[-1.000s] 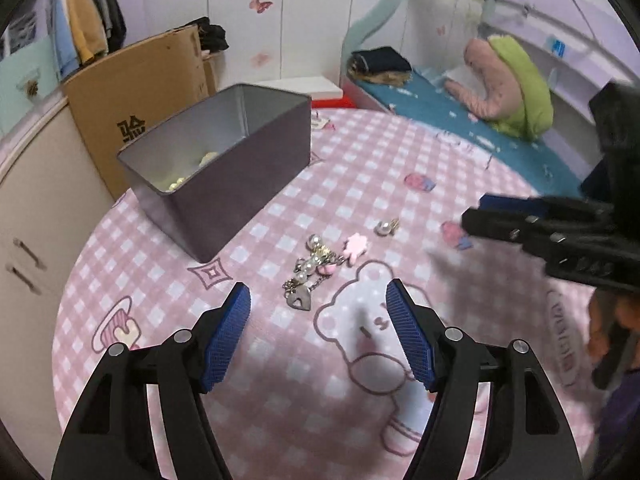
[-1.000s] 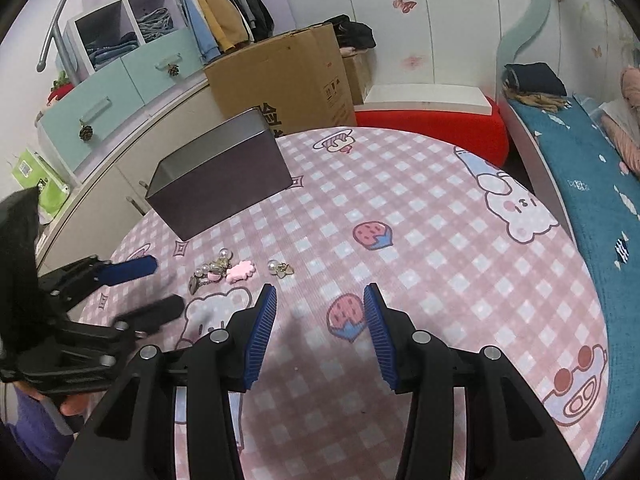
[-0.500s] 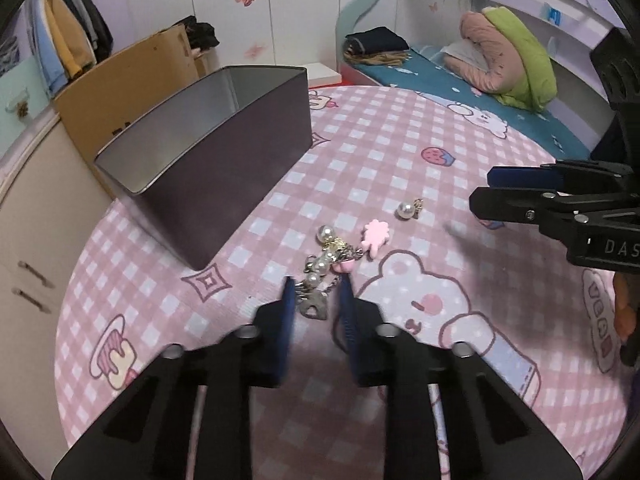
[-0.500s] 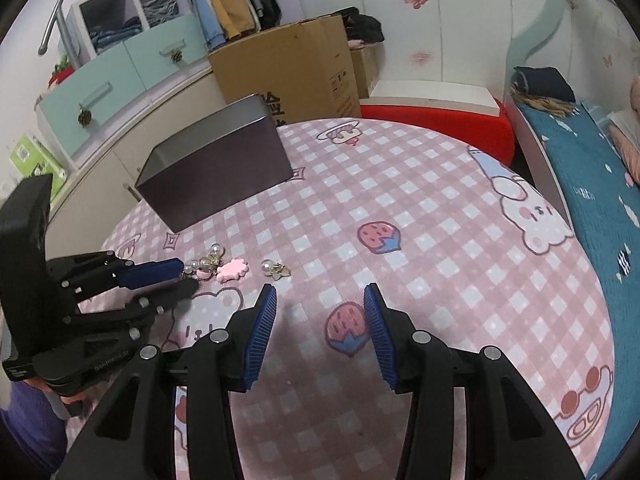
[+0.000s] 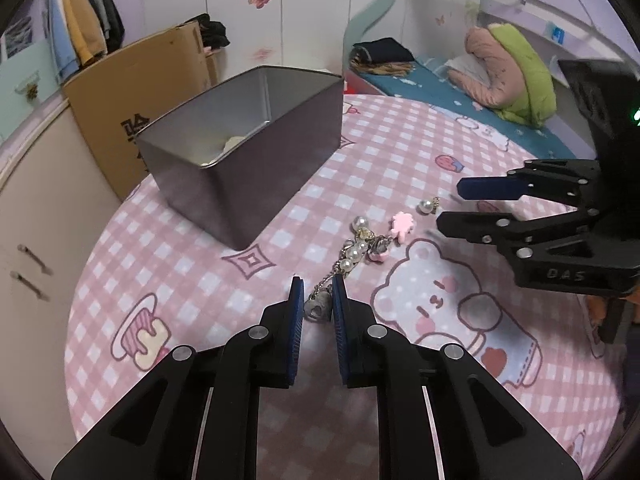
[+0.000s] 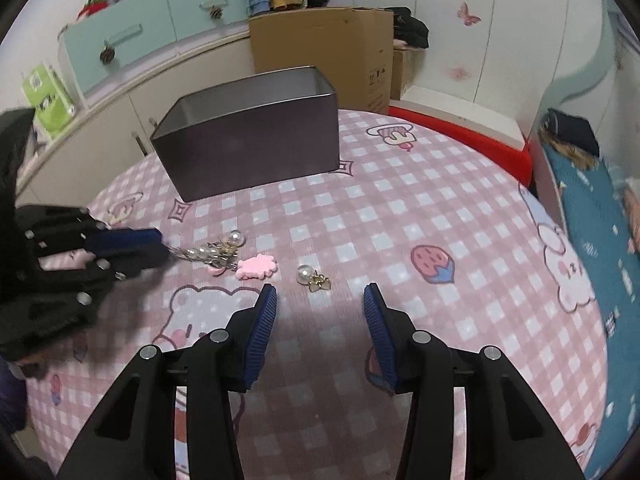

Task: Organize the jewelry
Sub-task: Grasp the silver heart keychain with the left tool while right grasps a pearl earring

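A pearl charm chain (image 5: 354, 254) with a grey heart pendant (image 5: 318, 307) lies on the pink checked tablecloth (image 5: 200, 280). My left gripper (image 5: 316, 292) is shut on the heart pendant, and the chain trails away from it. In the right wrist view the left gripper (image 6: 162, 246) holds the chain (image 6: 212, 251) by its end. A pink flower piece (image 6: 256, 266) and a pearl earring (image 6: 306, 273) lie beside the chain. My right gripper (image 6: 320, 296) stands open just short of the earring, with nothing between its fingers. An open grey tin (image 5: 256, 168) holds pale pieces.
The tin (image 6: 256, 148) stands at the back of the round table. Beyond the table's far edge are a cardboard box (image 6: 320, 48) and low cabinets (image 6: 120, 64). A bed (image 5: 460, 80) with pillows lies to the right.
My left gripper has gone from wide open to shut on the heart pendant. The right gripper has come closer to the pearl earring and stays open.
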Available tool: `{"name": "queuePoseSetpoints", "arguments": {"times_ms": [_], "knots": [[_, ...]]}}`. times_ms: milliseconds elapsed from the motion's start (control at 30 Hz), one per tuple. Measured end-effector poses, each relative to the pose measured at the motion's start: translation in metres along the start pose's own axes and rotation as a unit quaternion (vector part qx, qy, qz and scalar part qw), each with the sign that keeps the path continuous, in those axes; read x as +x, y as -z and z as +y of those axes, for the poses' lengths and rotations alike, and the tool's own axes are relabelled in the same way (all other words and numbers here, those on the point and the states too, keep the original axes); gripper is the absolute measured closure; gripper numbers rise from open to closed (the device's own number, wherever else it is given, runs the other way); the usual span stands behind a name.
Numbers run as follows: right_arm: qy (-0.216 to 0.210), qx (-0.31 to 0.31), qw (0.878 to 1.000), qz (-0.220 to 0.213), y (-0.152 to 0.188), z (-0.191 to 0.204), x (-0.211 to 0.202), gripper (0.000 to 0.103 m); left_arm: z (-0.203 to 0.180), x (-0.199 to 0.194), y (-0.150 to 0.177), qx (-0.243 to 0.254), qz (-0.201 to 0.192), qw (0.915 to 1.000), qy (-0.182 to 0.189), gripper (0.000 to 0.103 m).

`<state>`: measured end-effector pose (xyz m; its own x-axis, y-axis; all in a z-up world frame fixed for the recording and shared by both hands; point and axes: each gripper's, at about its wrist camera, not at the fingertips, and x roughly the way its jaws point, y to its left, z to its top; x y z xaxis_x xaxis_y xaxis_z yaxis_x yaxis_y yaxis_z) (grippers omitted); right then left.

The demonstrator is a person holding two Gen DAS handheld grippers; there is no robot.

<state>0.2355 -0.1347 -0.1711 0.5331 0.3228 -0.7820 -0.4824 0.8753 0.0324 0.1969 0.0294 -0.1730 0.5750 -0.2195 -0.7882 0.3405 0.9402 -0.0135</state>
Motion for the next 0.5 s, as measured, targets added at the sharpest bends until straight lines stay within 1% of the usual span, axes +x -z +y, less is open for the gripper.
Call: {"name": "queuePoseSetpoints", "arguments": {"times_ms": [100, 200, 333, 400, 433, 500], "knots": [[0.013, -0.029, 0.999, 0.003, -0.004, 0.007, 0.005, 0.059, 0.003, -0.003, 0.001, -0.002, -0.001, 1.0000, -0.002, 0.088], [0.012, -0.042, 0.999, 0.006, -0.008, 0.010, 0.013, 0.059, 0.006, -0.009, 0.004, -0.006, -0.003, 1.0000, 0.004, 0.088], [0.004, -0.046, 0.999, 0.004, -0.012, 0.010, 0.017, 0.059, 0.012, -0.032, 0.002, -0.011, -0.027, 0.9996, 0.007, 0.088], [-0.001, -0.040, 0.999, 0.004, -0.012, 0.008, 0.017, 0.061, 0.016, -0.043, -0.001, -0.015, -0.040, 0.9990, 0.011, 0.088], [-0.005, -0.037, 0.999, 0.004, -0.012, 0.007, 0.017, 0.062, 0.019, -0.050, -0.004, -0.018, -0.048, 0.9986, 0.012, 0.088], [-0.006, -0.036, 0.999, 0.005, -0.012, 0.008, 0.017, 0.075, 0.021, -0.062, -0.008, -0.019, -0.061, 0.9979, 0.012, 0.088]]}}
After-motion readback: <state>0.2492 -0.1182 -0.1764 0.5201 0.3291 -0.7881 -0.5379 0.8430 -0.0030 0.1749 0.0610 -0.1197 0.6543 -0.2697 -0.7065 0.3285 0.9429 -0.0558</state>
